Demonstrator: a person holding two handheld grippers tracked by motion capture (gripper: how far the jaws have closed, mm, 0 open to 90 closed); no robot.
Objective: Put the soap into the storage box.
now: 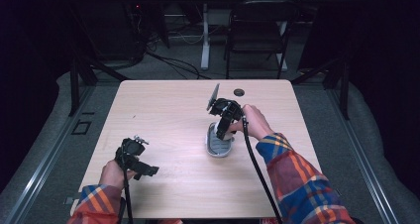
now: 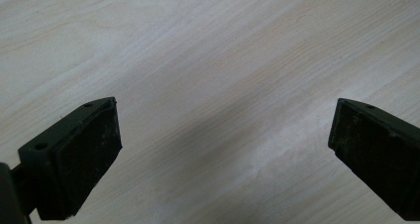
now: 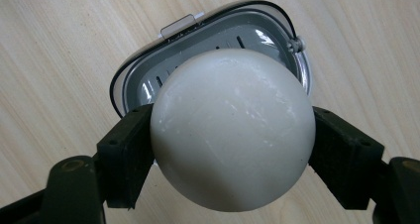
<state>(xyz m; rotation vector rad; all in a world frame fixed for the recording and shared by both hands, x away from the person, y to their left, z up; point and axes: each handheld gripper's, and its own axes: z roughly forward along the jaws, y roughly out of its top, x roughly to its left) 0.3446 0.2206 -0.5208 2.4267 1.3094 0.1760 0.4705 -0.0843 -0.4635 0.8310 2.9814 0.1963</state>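
A pale, rounded soap bar (image 3: pixel 233 130) sits between the two black pads of my right gripper (image 3: pixel 230 152), which is shut on it. Just under it lies an open grey soap dish (image 3: pixel 143 85) with a slotted floor and a clear rim. From above, the right gripper (image 1: pixel 224 130) points down over the dish (image 1: pixel 218 148) near the middle of the wooden table (image 1: pixel 168 115). My left gripper (image 1: pixel 144 170) hovers near the front left of the table. Its jaws (image 2: pixel 223 135) stand wide apart over bare wood, with nothing between them.
A round cable hole (image 1: pixel 239 92) is set into the far side of the table. A folding chair (image 1: pixel 257 30) and a white desk leg (image 1: pixel 204 40) stand on the floor beyond. Cables trail from both grippers toward the front edge.
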